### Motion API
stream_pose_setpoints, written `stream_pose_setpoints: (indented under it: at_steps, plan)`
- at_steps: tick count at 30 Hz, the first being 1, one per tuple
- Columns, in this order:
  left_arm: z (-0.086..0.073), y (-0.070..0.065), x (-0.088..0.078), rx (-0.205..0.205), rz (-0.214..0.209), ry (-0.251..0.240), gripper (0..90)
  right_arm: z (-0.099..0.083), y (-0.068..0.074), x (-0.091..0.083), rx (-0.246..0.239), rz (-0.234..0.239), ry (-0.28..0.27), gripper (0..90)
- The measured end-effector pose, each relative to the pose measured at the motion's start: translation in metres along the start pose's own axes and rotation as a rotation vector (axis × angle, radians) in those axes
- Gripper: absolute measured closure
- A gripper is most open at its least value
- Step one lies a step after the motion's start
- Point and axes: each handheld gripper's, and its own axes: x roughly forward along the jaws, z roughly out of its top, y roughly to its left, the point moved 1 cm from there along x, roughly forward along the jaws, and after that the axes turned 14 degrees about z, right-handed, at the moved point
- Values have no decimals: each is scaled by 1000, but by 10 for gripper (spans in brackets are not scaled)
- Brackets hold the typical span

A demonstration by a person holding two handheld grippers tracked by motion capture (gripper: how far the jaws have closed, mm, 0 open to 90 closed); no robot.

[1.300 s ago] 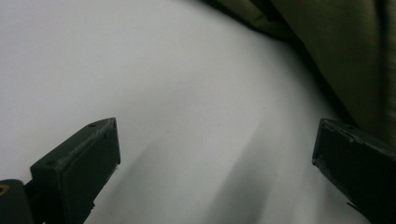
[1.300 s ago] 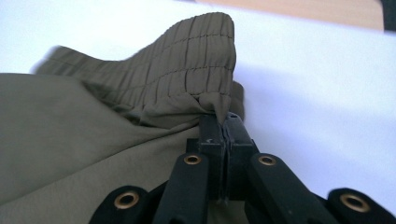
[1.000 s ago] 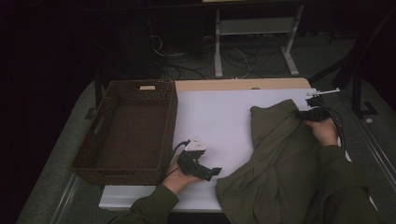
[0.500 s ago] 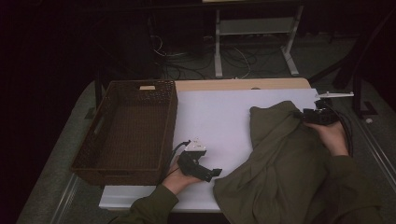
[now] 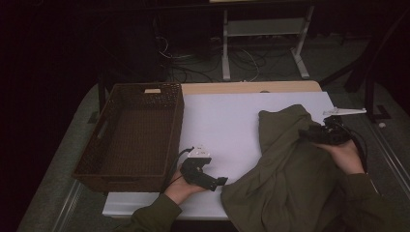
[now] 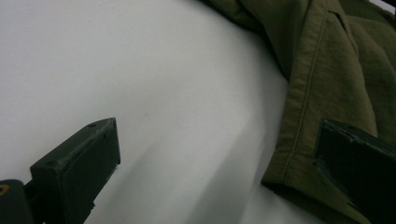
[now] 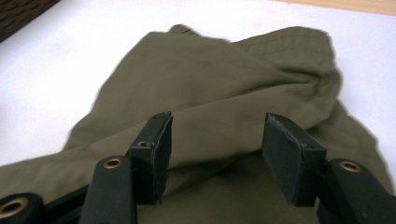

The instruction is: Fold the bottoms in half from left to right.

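An olive-green garment (image 5: 290,169) lies heaped on the right half of the white table (image 5: 227,121), its near part hanging over the near edge, its far fold reaching toward the table's right side. The right gripper (image 5: 309,134) sits at the garment's far right part; its jaws have just been opening and stand apart over the cloth without pinching it (the right gripper view shows fabric behind the gap). The left gripper (image 5: 220,181) rests near the near edge, just left of the garment, jaws wide apart and empty, one close to a stitched hem (image 6: 299,116). A brown wicker basket (image 5: 96,154) occupies the table's left side.
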Motion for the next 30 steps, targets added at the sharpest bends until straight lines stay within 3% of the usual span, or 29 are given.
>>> stream_pose_setpoints:
  at_steps: [8, 15, 20, 24, 27, 30]
  plan:
    - [1, -2, -1, 2, 8, -16, 2, -16, 30, -2, -40, 55, 26, 419]
    - [1, -4, 1, 17, 6, -17, 2, -12, 48, 10, -63, 102, 22, 388]
    - [0, -1, 4, 15, 6, -10, 2, -9, 53, 18, -35, 40, 17, 359]
    - [0, -2, 3, 15, 8, -11, 2, -13, 46, 23, 14, -7, 20, 328]
    - [0, -2, 4, 19, 8, -5, 2, -19, 40, 28, 40, -15, 45, 335]
    - [0, -3, 4, 19, 8, -6, 2, -25, 36, 33, 64, -10, 70, 410]
